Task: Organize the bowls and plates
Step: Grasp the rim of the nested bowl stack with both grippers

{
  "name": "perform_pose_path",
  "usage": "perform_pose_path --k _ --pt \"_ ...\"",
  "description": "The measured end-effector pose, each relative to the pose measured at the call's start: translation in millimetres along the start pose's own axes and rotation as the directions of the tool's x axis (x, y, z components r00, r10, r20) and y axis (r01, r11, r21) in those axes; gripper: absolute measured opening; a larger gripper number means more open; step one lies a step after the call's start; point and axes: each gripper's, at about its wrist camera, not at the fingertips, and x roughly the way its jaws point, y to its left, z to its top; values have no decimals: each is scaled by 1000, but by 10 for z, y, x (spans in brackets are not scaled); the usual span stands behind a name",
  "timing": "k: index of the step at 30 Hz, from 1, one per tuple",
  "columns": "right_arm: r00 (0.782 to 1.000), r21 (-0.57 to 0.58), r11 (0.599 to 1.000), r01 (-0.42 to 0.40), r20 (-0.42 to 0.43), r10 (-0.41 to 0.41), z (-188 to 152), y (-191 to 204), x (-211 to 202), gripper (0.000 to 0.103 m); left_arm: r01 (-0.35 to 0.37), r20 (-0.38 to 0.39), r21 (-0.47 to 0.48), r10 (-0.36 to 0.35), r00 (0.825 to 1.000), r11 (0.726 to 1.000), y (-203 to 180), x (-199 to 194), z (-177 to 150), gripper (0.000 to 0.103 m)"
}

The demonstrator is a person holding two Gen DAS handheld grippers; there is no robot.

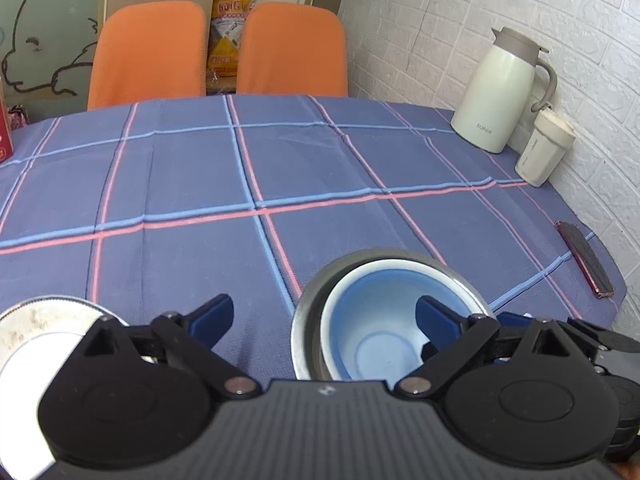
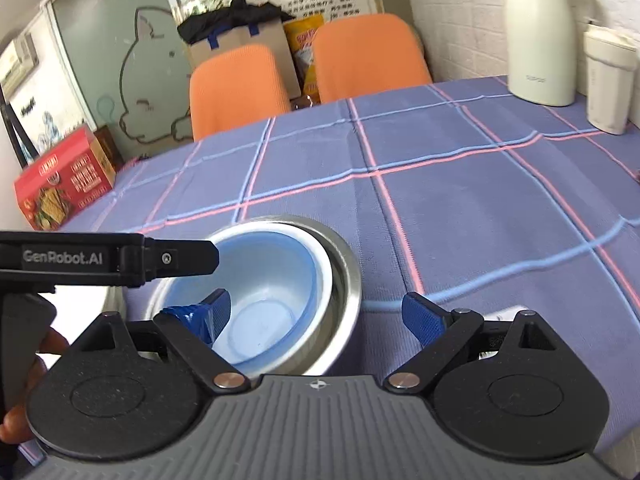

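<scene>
- Bowls nested: blue plastic bowl sits inside the steel bowl, near table edge.
- Left gripper and right gripper both spread wide, holding nothing.
- Risk: a careless finger could tip the light stack.

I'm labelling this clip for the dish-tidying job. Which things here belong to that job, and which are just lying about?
Part of the job:
blue bowl, nested inside the steel bowl
plate at the near left

Just lying about:
white jug
white cup
phone
red box
orange chairs
</scene>
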Motion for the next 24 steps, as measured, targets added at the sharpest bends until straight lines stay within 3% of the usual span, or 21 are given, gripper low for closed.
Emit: perform_pose_path --k 7,15,24 --pt "999 -21 1000 17 -48 -18 -21 14 166 80 -11 -56 38 13 998 999 9 200 7 97" --pt "996 -125 989 79 -26 -83 -82 129 190 83 -32 -112 80 41 993 996 -16 390 -12 97" --pt "997 -108 991 83 10 -82 -150 81 128 84 -41 -142 93 54 988 995 26 505 11 97"
